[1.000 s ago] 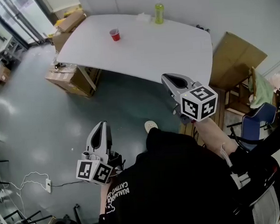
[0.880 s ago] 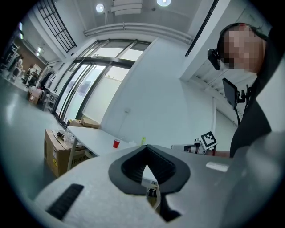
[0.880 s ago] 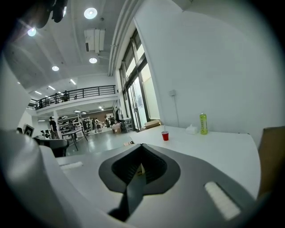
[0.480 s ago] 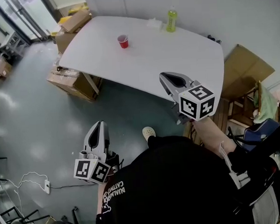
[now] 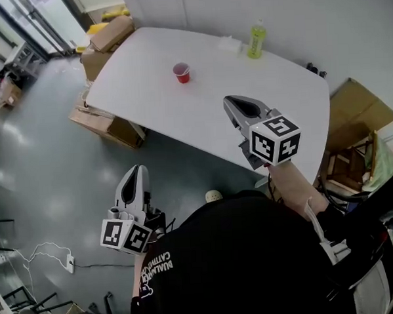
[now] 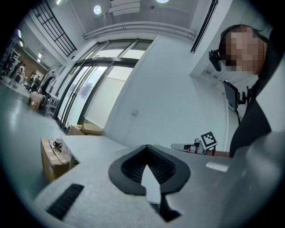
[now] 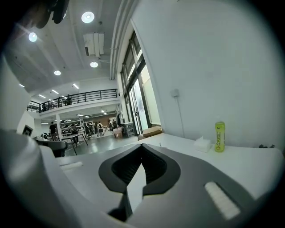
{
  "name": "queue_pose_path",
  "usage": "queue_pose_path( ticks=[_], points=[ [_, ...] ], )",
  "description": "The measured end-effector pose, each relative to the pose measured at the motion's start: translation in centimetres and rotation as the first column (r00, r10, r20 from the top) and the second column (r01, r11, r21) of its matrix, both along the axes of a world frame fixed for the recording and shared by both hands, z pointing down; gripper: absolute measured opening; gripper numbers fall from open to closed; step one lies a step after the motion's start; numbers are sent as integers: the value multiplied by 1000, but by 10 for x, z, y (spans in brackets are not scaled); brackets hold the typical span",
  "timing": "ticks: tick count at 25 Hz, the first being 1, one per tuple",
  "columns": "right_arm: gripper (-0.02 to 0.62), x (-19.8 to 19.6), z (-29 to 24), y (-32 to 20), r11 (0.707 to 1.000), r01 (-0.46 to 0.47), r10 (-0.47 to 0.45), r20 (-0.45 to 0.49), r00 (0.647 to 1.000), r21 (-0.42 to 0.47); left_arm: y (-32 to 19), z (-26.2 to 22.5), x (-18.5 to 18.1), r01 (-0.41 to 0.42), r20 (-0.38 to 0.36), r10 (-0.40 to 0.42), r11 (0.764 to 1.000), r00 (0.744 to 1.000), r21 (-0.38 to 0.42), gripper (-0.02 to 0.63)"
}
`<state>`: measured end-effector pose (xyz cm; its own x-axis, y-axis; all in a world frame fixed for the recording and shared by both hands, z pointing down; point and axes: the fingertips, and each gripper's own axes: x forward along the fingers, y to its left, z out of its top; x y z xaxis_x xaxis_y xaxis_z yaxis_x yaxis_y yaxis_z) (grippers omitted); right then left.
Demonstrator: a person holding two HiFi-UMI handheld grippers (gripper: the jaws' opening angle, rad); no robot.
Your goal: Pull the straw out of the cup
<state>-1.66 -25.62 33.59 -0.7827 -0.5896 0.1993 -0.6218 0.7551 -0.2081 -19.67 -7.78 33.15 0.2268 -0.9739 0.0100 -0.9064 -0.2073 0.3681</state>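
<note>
Both jaw pairs pressed together, empty; right gripper [image 5: 229,103] above table [image 5: 174,115] edge; left gripper [image 5: 139,170] over floor [image 5: 52,167].

straw: too small to tell in cup [image 5: 181,72] | table [image 5: 147,90] near edge: partly behind right gripper [image 5: 230,105]

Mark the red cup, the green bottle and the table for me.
red cup [image 5: 181,73], head view, on its side wall.
green bottle [image 5: 256,42], head view, mid-body.
table [image 5: 145,64], head view, bare top left of the cup.
</note>
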Motion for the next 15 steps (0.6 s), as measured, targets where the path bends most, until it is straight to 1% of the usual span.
queue_pose_path(
  ticks=[6, 9, 15],
  points=[
    [9, -19, 10, -34, 1000, 15, -15, -9, 1000, -4, -36, 7, -12, 0, -3, 0, 1000, 1000, -13, 3],
    [9, -25, 16, -44, 1000, 25, -24, -28, 999, 12, -52, 13, -18, 1, -6, -1, 1000, 1000, -8, 3],
    [9, -36, 27, -49, 999, 42, -42, -48, 998, 10, -81, 25, -17, -40, -8, 39, 999, 999, -16, 3]
  ],
)
